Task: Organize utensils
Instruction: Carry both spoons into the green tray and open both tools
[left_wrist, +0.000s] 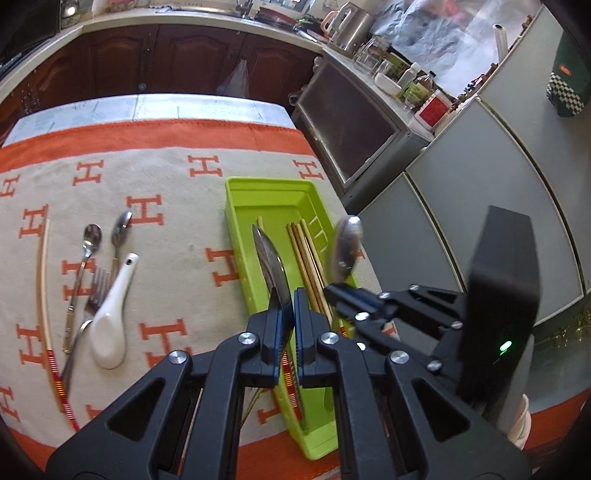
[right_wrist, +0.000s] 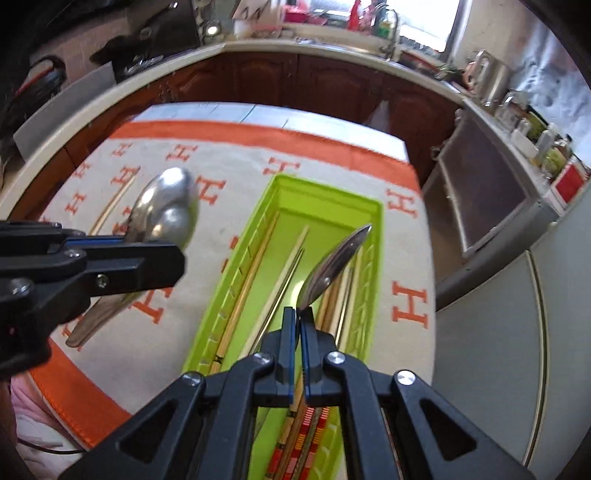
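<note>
Claws pinching glossy steel spoons

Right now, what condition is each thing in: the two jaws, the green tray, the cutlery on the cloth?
Left gripper: jaws shut on a metal spoon, held over the tray.
Right gripper: jaws shut on a second metal spoon, above the tray.
Green tray: open, holding only chopsticks.
White ceramic spoon, fork, two small spoons: lying loose on the cloth.
Single chopstick: lying alone on the cloth.

Dark wooden cabinets are set under a pale countertop at the far side. Grey cupboard doors are seen at right; daylight is admitted through a far window.
</note>
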